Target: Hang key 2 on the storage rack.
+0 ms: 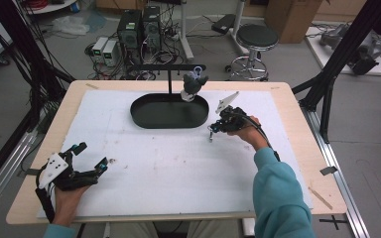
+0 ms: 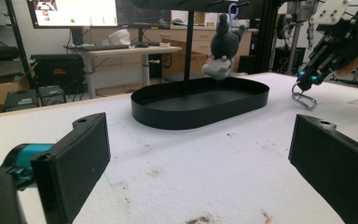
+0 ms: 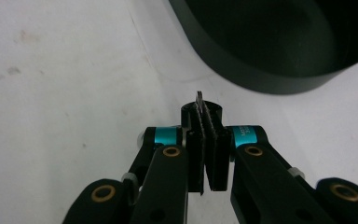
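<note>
My right gripper [image 1: 213, 128] points down at the white mat just right of the black oval tray [image 1: 168, 126], shut on a small silver carabiner [image 1: 211, 135]. From the left gripper view the carabiner [image 2: 303, 100] dangles from its tips [image 2: 307, 79]. The right gripper view has the pads [image 3: 204, 116] pressed together on a thin metal edge [image 3: 199, 99]. A grey plush toy [image 1: 193, 84] hangs from the tray's stand by a blue loop. My left gripper [image 1: 92, 158] rests at the near left, open, with nothing between its jaws [image 2: 200, 168].
A black T-shaped stand [image 1: 168, 67] rises from the tray's back. The white mat [image 1: 178, 163] covers most of the wooden table. Beyond the far edge are a stool [image 1: 255, 39], computers and cables. Black frame posts [image 1: 327, 84] flank the right side.
</note>
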`<state>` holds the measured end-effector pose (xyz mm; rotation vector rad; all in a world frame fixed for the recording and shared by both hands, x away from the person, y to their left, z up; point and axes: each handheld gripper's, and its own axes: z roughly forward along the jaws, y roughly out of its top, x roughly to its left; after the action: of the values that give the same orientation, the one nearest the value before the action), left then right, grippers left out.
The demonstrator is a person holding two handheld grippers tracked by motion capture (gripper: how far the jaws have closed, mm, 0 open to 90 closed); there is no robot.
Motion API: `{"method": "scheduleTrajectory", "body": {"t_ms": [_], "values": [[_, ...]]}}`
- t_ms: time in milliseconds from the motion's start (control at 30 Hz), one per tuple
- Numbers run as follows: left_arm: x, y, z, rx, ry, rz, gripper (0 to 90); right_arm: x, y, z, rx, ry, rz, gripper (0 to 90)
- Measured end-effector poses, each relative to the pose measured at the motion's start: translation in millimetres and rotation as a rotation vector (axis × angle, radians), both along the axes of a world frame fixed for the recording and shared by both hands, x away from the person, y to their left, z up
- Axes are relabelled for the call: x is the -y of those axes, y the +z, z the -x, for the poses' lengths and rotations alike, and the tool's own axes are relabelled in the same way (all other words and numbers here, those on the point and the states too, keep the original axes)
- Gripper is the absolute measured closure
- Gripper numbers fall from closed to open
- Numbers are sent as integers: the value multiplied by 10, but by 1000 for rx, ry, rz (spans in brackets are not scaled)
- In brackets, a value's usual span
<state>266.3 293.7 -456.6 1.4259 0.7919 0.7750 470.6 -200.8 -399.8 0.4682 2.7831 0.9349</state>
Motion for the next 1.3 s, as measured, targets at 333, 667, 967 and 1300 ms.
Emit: {"method": "scheduleTrajectory", "body": {"t_ms": [333, 667, 967, 1300], "values": [[-3, 18, -46, -47, 13, 3, 57, 21, 171, 94, 5, 8, -182, 888], [46, 293, -238, -78, -93, 39, 57, 73, 437, 242, 33, 30, -386, 888], [156, 694, -478, -112, -228, 37, 58, 25, 628, 417, 47, 57, -505, 887], [393, 1020, -717, -117, -365, -20, 58, -83, 712, 561, 45, 95, -589, 887]]}}
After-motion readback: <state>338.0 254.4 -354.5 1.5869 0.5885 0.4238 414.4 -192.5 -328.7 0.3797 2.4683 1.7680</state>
